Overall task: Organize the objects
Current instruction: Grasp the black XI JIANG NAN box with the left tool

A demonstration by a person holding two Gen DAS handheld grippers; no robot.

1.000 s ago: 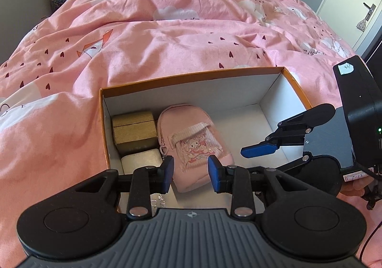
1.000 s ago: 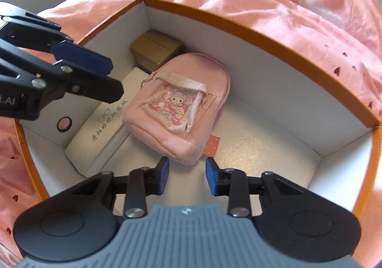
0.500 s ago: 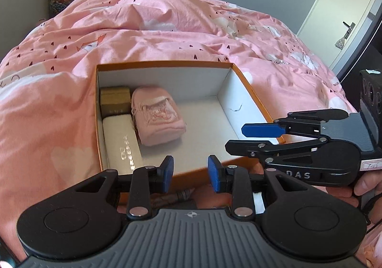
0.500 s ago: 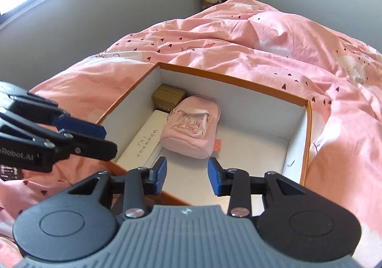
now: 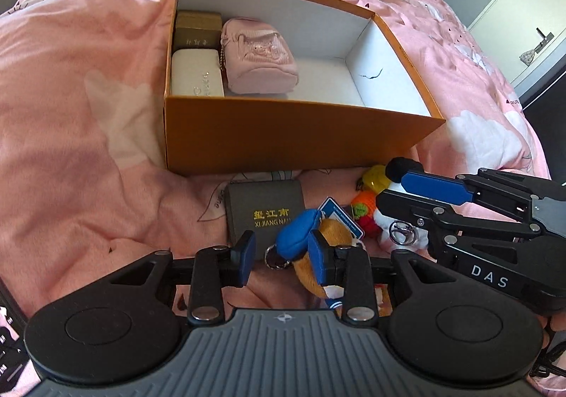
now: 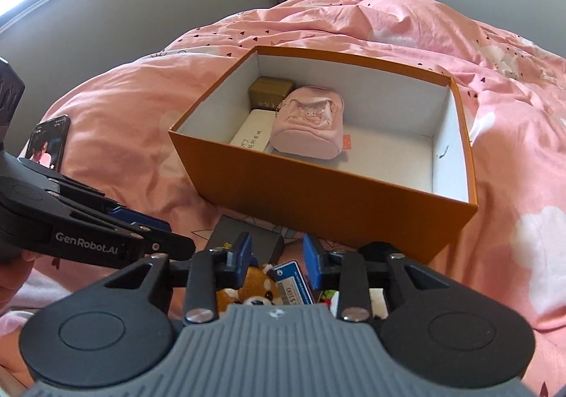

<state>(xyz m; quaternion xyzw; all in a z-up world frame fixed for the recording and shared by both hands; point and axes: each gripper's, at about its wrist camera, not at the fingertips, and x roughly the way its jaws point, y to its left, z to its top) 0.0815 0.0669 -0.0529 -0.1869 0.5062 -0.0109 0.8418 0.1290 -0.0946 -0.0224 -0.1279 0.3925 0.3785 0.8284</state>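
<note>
- The left tongs (image 5: 281, 257) stood partly open and gripped nothing; a brown plush keyring (image 5: 318, 248) with a blue cap lay just below and beyond their blue pads, not pinched.
- The right tongs (image 6: 276, 257) were closing, their pads not yet pressing on anything; the same plush lay under them beside a blue tag (image 6: 295, 282).
- Both tongs hung over the loose pile on the bed (image 5: 88, 114), probably because these small things were next to be sorted.
- Just ahead of the left tongs lay a flat dark grey case (image 5: 263, 209) with gold lettering, matte and square-cornered.
- To their right sat a knitted orange-and-yellow toy (image 5: 368, 199) and something white with a metal clasp, soft and lumpy.
- Further ahead stood the orange box (image 5: 290, 128), stiff card with a white inside, its right half bare.
- Packed against its far-left corner were a gold box (image 5: 196, 27), a white oblong case (image 5: 196, 73) and a pink fabric pouch (image 5: 258, 55) shaped like a backpack, set snug, seemingly to save room.
- A phone (image 6: 47, 142) lay on the quilt, left of the right tongs.
</note>
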